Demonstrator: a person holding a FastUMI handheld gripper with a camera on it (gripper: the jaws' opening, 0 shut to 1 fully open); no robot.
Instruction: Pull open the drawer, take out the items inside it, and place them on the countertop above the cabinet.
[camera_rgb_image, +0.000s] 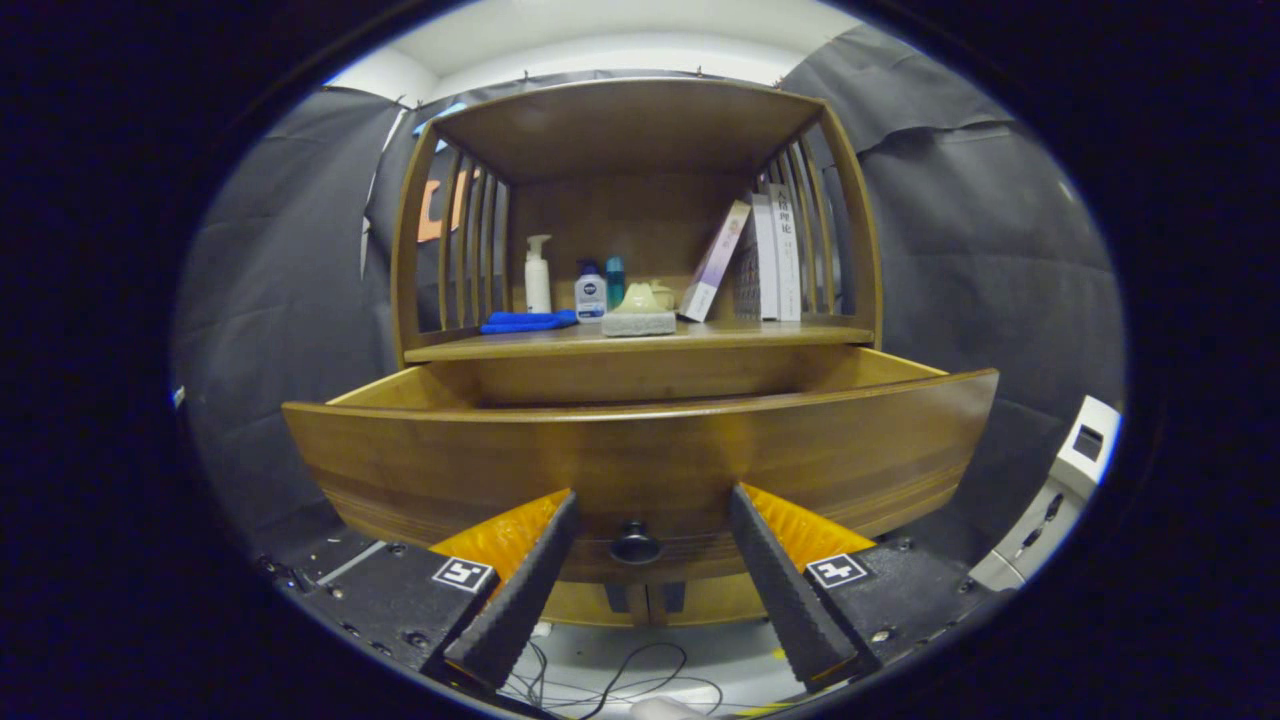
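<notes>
You are holding the gripper (652, 510) level, facing the front of the drawer (640, 440), which is standing pulled out below the countertop (640, 340). Its fingers are spreading wide, gripping nothing, with the drawer's dark knob (636, 545) sitting between them, untouched. The drawer's inside is hidden behind its front panel.

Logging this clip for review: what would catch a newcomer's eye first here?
The wooden drawer stands pulled out, its front wide just ahead of the fingers. Its dark knob sits between the open gripper, neither finger touching it. Beyond, the countertop carries a blue cloth, bottles and leaning books.
</notes>
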